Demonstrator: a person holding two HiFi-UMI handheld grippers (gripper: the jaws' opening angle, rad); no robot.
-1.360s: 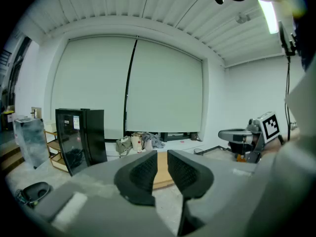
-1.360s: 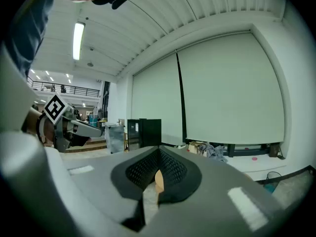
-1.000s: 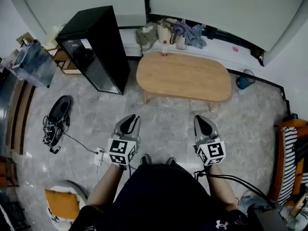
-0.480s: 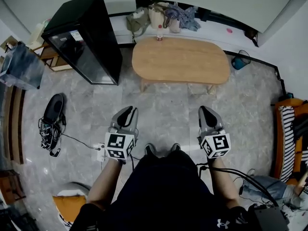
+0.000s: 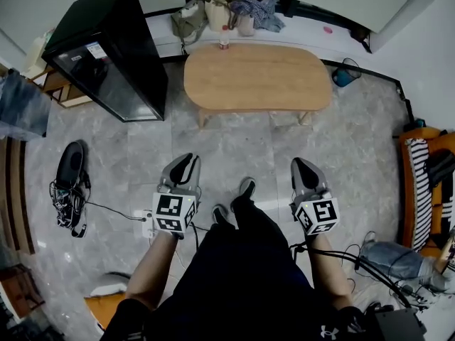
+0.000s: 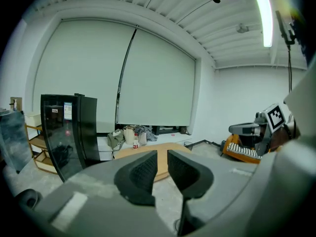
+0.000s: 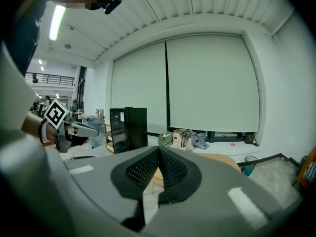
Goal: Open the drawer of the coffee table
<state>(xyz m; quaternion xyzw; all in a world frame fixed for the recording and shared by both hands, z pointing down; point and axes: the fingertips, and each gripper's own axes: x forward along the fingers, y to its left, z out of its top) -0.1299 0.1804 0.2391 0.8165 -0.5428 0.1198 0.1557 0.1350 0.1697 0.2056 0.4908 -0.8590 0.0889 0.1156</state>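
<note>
- Head view, twelve o'clock: coffee table (image 5: 257,77) with an oval wooden top, well apart from both grippers; drawer front not discernible from above.
- Carries one small bottle (image 5: 223,45), upright at its far edge.
- Ten o'clock: black cabinet (image 5: 106,52) with a glass door; holds dark items, too dim to name.
- Beyond the table, on the ledge (image 5: 298,28): row of bags (image 5: 213,13), contents hidden.
- One o'clock, just beside the table's end: teal bin (image 5: 343,74), contents unclear.
- Seven o'clock: left gripper (image 5: 186,165), released, pads (image 6: 143,172) slightly apart, nothing between.
- Five o'clock: right gripper (image 5: 302,169), clenched, pads (image 7: 143,169) pressed together, empty.
</note>
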